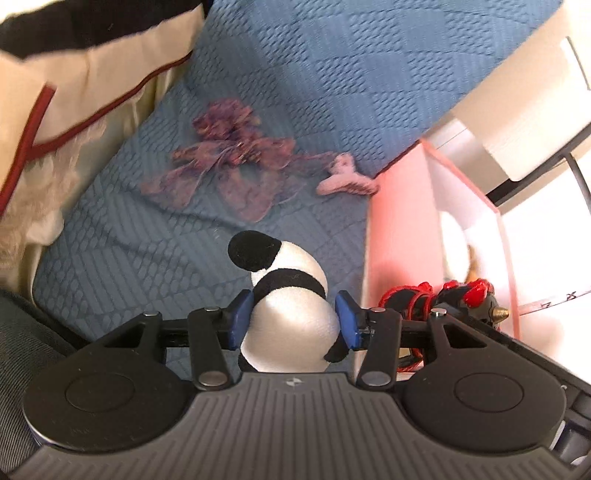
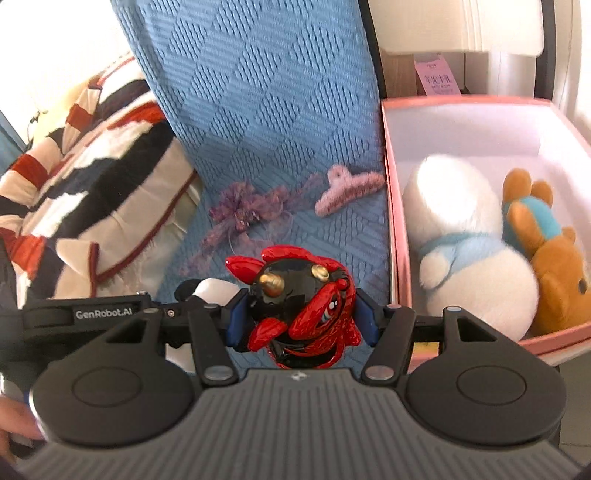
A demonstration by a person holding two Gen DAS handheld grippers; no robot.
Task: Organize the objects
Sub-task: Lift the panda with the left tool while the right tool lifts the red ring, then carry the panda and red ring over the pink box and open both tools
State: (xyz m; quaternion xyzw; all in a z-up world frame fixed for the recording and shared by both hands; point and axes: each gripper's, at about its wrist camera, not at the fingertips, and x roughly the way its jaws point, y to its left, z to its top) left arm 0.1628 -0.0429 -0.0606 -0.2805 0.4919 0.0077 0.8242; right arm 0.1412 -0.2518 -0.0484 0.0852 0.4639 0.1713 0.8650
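Note:
My left gripper is shut on a black-and-white panda plush, held above the blue quilted cover. My right gripper is shut on a glossy red-and-black horned figure, just left of the pink box. The figure also shows in the left wrist view, beside the pink box wall. The panda and the left gripper body appear left of the figure in the right wrist view. Inside the box lie a white plush and a brown bear plush.
A purple fabric bow and a pink hair claw lie on the cover. A striped cushion sits to the left. White furniture stands behind the box.

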